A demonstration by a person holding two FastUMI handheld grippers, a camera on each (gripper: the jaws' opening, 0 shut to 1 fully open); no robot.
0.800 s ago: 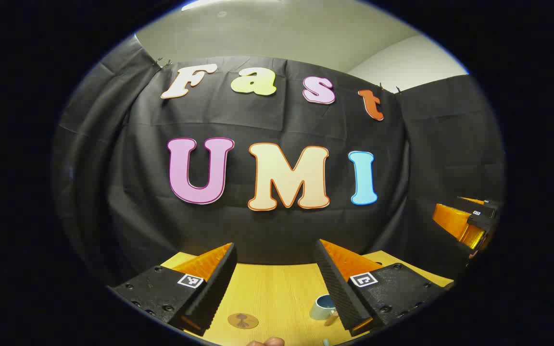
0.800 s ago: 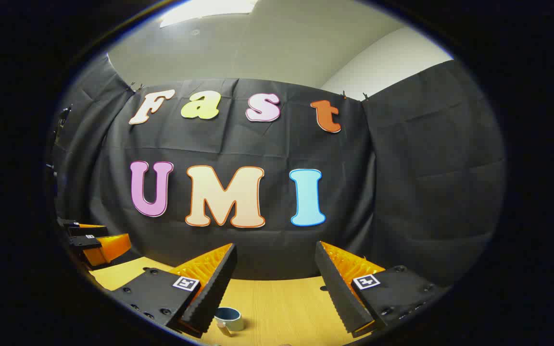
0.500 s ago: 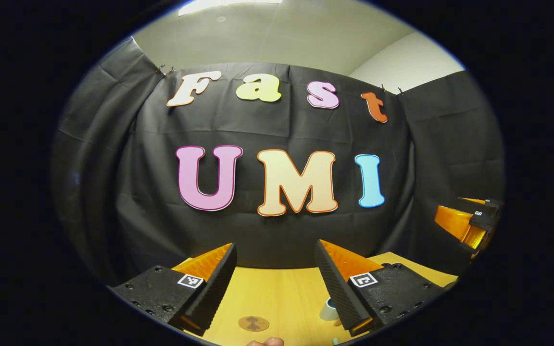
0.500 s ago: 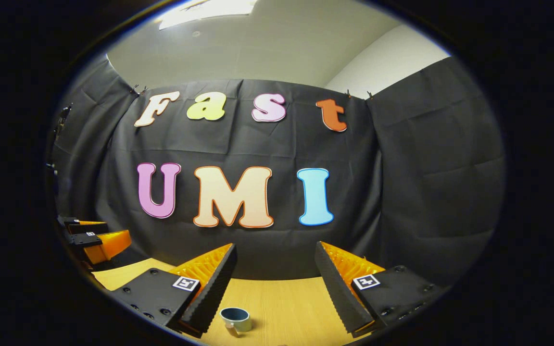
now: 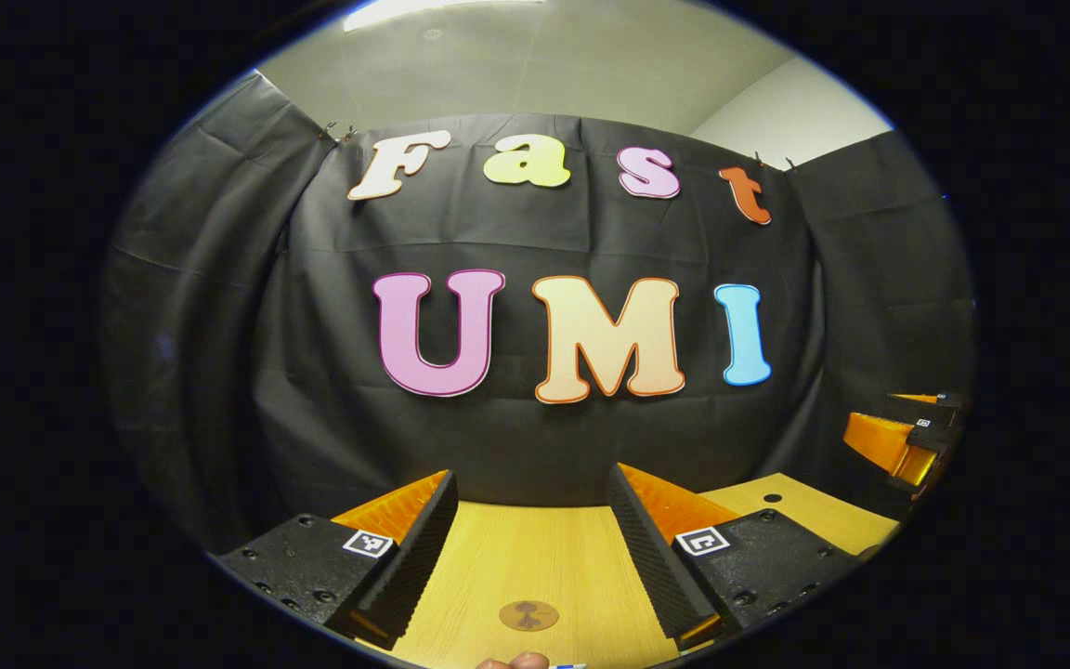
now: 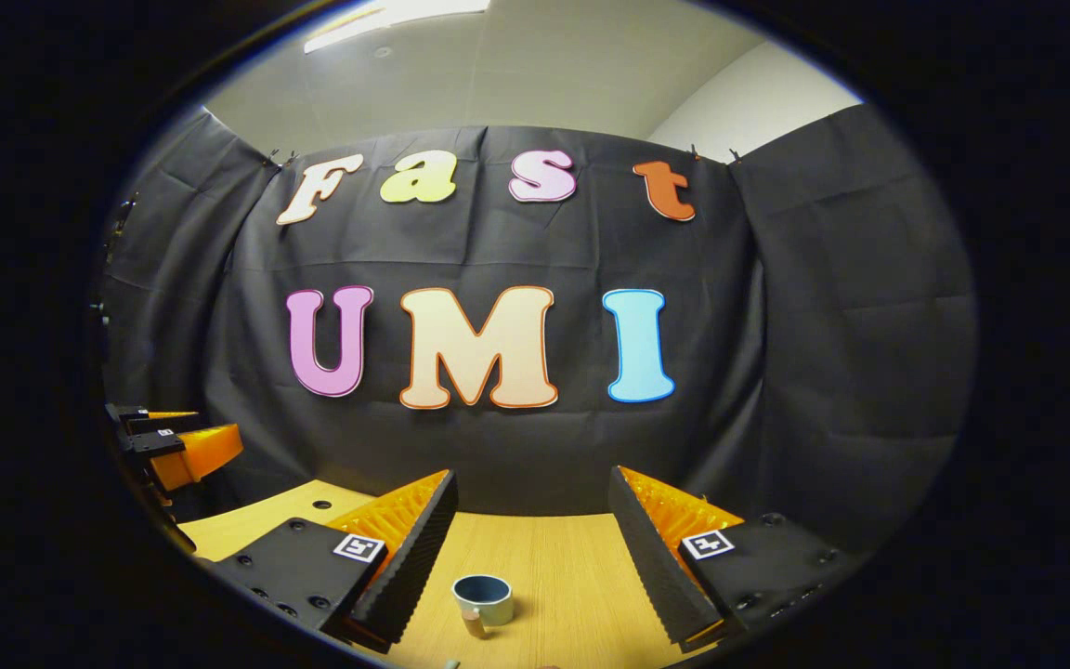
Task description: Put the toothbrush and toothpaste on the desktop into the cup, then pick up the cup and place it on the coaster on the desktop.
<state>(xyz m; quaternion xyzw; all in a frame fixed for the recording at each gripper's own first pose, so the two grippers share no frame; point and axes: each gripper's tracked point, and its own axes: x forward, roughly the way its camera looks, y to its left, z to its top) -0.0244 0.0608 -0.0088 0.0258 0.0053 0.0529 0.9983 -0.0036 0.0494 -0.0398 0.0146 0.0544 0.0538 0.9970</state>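
Hovering above the tabletop (image 6: 554, 567) at the very start: both tongs held apart and empty, left tongs (image 5: 530, 534) over the coaster (image 5: 528, 615), right tongs (image 6: 530, 539) over the upright cup (image 6: 484, 597). Nothing inside the cup yet, judging by its open mouth. Toothbrush and toothpaste not clearly seen. Next: dropping lower and finding the toothbrush first.
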